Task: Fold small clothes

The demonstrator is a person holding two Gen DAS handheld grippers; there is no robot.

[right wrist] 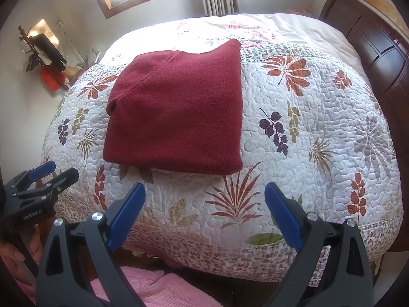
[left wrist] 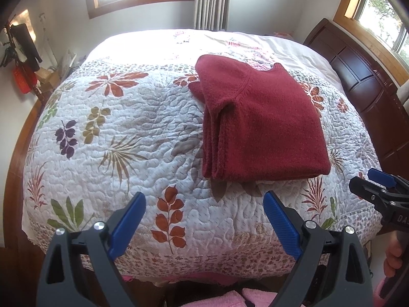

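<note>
We see a dark red knitted sweater, folded into a thick rectangle, flat on the white leaf-print quilted bedspread. Our left gripper gapes wide, empty, hovering short of the sweater's near edge; our right gripper is likewise spread wide, holding nothing.

Each black plastic hand-held gripper carried two ribbed blue pads on its fingers, with silver round screws at the pivots. White lettering, seemingly "GenRobot.AI", marked the left hand-held gripper's body.
</note>
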